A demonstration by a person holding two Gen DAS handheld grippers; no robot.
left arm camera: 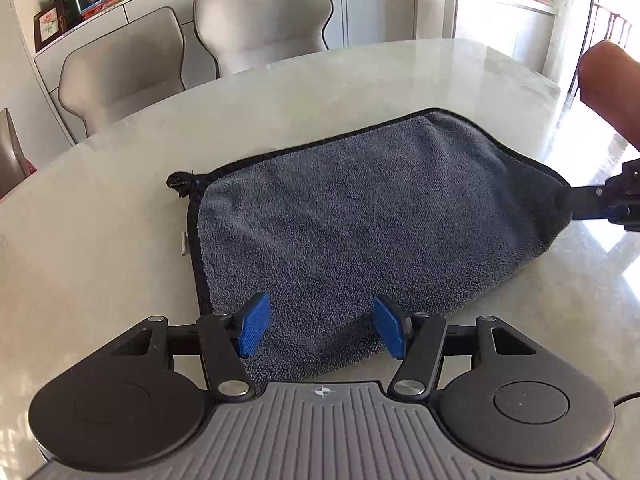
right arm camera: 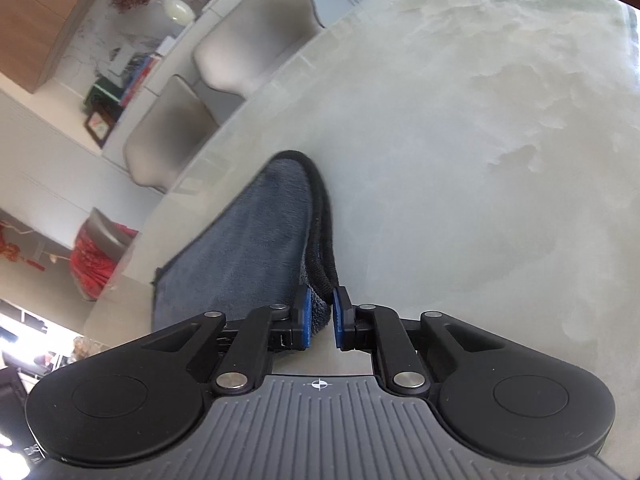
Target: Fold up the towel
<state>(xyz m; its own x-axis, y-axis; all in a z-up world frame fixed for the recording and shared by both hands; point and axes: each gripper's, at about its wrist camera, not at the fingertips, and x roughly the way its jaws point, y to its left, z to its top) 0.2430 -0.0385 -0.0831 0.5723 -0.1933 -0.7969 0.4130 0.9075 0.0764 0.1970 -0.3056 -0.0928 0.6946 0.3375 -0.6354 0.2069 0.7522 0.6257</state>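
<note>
A grey-blue terry towel with a black hem lies folded on the pale marble table. My left gripper is open over the towel's near edge, its blue pads apart and holding nothing. My right gripper is shut on the towel, pinching the stacked black hems of its right corner. The same gripper shows in the left wrist view at the towel's right end, lifting that corner a little off the table.
Two beige chairs stand at the table's far side. A sideboard with books and a framed picture runs behind them. A small pale scrap lies on the table left of the towel. A forearm crosses the right edge.
</note>
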